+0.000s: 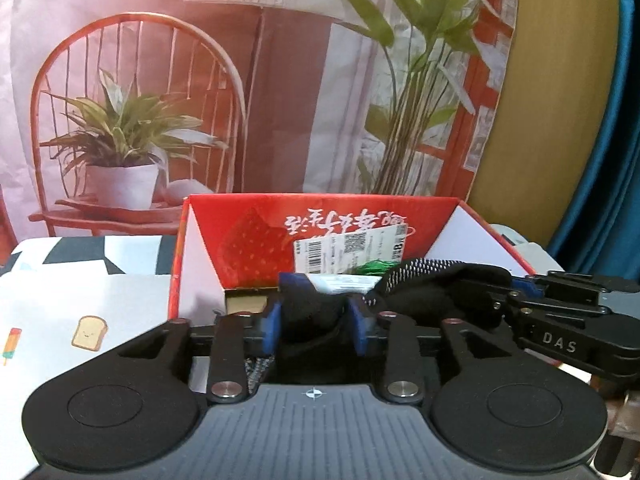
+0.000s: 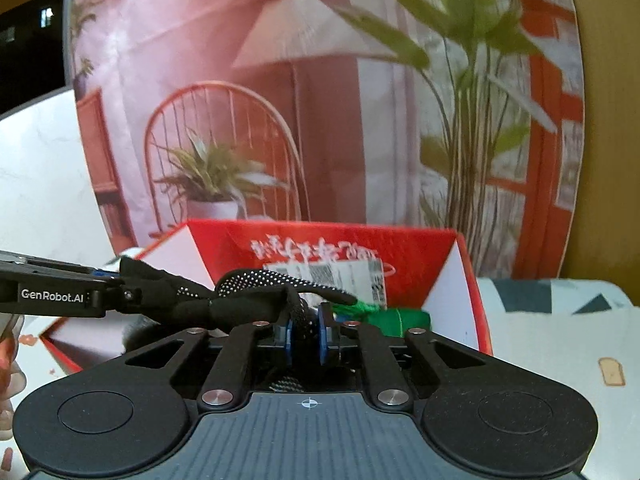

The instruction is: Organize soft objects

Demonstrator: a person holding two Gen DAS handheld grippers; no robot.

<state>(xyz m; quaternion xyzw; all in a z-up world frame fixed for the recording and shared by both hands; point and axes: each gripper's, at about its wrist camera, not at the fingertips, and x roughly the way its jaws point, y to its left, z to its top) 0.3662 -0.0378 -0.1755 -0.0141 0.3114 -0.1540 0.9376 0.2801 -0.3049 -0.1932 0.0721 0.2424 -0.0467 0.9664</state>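
A black knit cloth [image 1: 432, 280] with a white-speckled band hangs stretched between both grippers, just in front of an open red cardboard box [image 1: 320, 202]. My left gripper [image 1: 315, 320] has the cloth's dark end filling the gap between its blue pads. My right gripper [image 2: 306, 338] is shut on the speckled part of the cloth [image 2: 248, 304]. The right gripper [image 1: 506, 294] enters the left wrist view from the right, and the left gripper [image 2: 120, 284] enters the right wrist view from the left. A green soft item [image 2: 400, 320] lies inside the box [image 2: 320, 228], which has white side walls.
The box stands on a tablecloth [image 1: 90, 332] printed with toast and ice-lolly pictures. Behind it hangs a backdrop [image 1: 160, 80] showing a chair, a lamp and plants. A blue curtain [image 1: 600, 160] is at the far right. A shipping label [image 1: 352, 252] sticks to the box's rear wall.
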